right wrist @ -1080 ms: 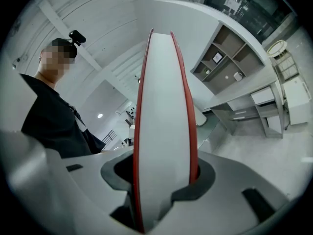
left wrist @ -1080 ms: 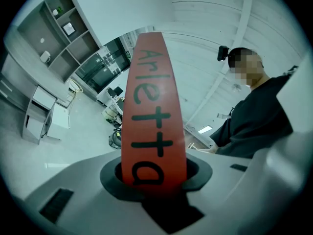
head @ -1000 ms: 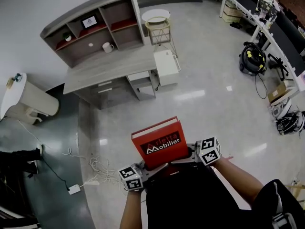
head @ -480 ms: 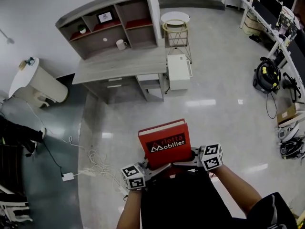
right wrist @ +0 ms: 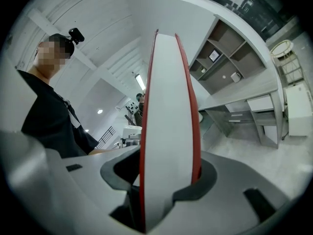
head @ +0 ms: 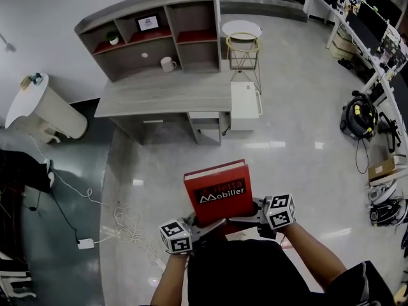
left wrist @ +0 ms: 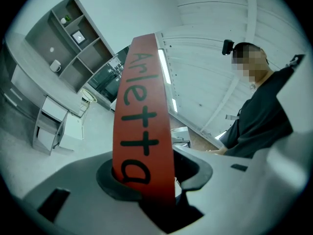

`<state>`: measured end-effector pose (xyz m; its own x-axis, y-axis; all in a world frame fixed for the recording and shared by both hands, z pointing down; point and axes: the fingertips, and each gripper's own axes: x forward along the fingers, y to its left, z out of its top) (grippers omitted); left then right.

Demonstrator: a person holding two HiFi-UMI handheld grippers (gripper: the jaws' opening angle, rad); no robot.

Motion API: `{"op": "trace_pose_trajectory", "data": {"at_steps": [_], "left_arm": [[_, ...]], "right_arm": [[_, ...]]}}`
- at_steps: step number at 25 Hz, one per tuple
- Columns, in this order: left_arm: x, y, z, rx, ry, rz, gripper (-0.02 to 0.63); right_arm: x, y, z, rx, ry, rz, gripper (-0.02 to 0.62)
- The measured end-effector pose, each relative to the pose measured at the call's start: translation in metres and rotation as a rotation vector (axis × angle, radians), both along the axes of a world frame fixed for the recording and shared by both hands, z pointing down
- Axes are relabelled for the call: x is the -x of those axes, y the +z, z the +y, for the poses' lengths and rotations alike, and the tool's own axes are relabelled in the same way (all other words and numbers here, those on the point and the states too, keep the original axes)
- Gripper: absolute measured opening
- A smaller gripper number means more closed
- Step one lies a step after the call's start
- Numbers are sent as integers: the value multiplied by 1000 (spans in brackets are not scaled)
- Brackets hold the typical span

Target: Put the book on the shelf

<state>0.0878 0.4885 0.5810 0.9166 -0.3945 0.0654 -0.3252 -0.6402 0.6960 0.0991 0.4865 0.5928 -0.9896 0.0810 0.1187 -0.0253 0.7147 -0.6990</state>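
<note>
A thick red book with white and black lettering lies flat between my two grippers, held in the air over the shiny floor. My left gripper is shut on its spine side, where the red spine fills the jaws. My right gripper is shut on the opposite side, gripping the white page edge between red covers. The grey shelf unit with red-lined compartments stands on a desk some way ahead, also seen as the shelf unit and the shelf unit.
A white mug, a framed picture and a small plant occupy the shelf. A white cabinet and a round wire side table stand right of the desk. Cables lie on the floor at left. A vacuum sits at right.
The desk and shelf have shifted rightward and sit larger in the head view as I move toward them. The book stays gripped the same way between both grippers.
</note>
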Motion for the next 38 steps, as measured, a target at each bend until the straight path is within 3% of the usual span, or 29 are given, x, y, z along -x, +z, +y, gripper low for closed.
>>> {"op": "trace_pose_trajectory", "data": {"at_steps": [9, 16, 24, 30, 38], "left_arm": [[88, -4, -130, -14, -31, -25, 190], [171, -16, -221, -41, -35, -56, 210], [240, -7, -292, 2, -4, -70, 239], [273, -5, -325, -15, -21, -70, 244], [277, 11, -334, 9, -92, -93, 281]], "right_arm": [[85, -4, -128, 36, 4, 39, 187], [166, -18, -218, -8, 19, 54, 189], [233, -13, -286, -70, 41, 132, 187], [264, -12, -318, -49, 50, 150, 187], [264, 0, -326, -74, 17, 216, 189]]}}
